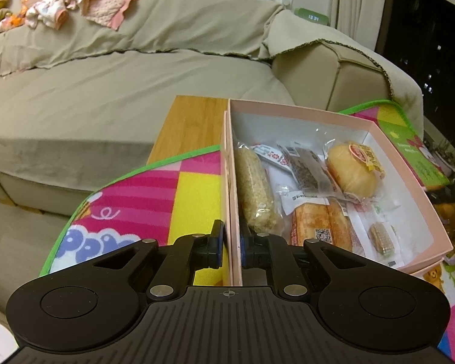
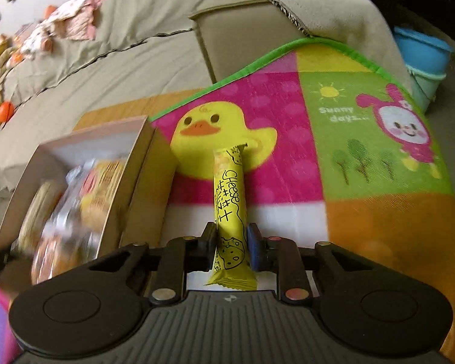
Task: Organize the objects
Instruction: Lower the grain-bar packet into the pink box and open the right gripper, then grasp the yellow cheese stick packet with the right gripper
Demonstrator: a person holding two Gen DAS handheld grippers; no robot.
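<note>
Left gripper (image 1: pixel 230 244) clamped on the near wall of the pink box (image 1: pixel 409 163), one finger outside, one inside. Box holds wrapped snacks: a rice bar (image 1: pixel 256 188) along the left wall, a round bun (image 1: pixel 350 171), a bread pack (image 1: pixel 321 226). Right gripper (image 2: pixel 232 244) closed on a yellow cheese stick (image 2: pixel 229 200) lying on the play mat (image 2: pixel 364 163), just right of the box. Mat covers a wooden table (image 1: pixel 186 124); beige sofa (image 1: pixel 121 85) behind, with clothes (image 1: pixel 85 3) on its back
</note>
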